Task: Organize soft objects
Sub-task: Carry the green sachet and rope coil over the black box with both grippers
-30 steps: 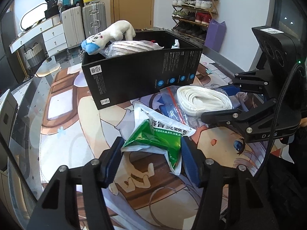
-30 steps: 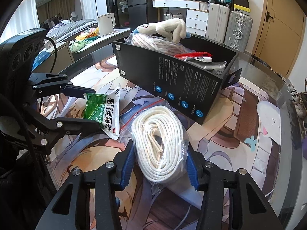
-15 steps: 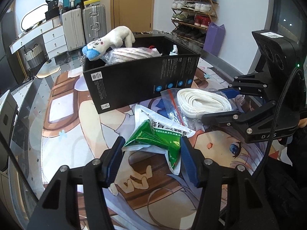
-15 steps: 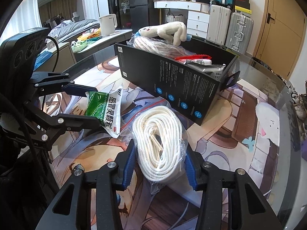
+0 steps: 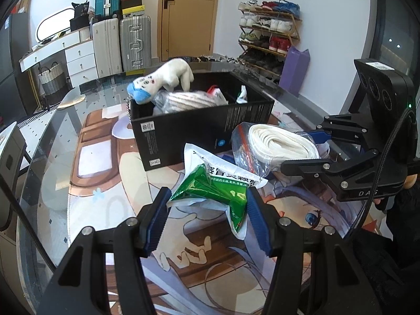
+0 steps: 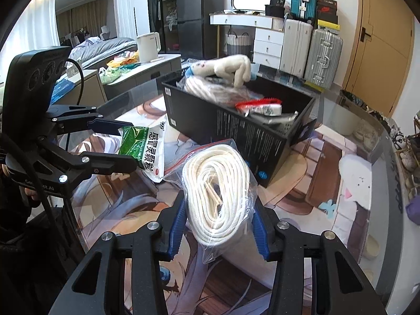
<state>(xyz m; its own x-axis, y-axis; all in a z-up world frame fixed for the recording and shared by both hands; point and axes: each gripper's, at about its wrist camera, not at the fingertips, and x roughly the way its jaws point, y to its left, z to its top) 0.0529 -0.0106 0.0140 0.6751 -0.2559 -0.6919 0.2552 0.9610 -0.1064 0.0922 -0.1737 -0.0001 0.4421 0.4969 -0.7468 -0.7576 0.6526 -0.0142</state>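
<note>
The left gripper (image 5: 207, 216) clamps one green sachet (image 5: 212, 189) and the right gripper (image 6: 218, 225) one bagged rope coil (image 6: 215, 191), its long axis toward 12 o'clock, facing one black box (image 6: 236, 128).

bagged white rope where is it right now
The bagged white rope sits between the right gripper fingers, lifted just in front of the black box, right of the green packet.

Both grippers, left gripper (image 5: 207, 218) and right gripper (image 6: 218, 225), are matte black with silver screws, ribbed blue jaws, black cables and black sleeves.
</note>
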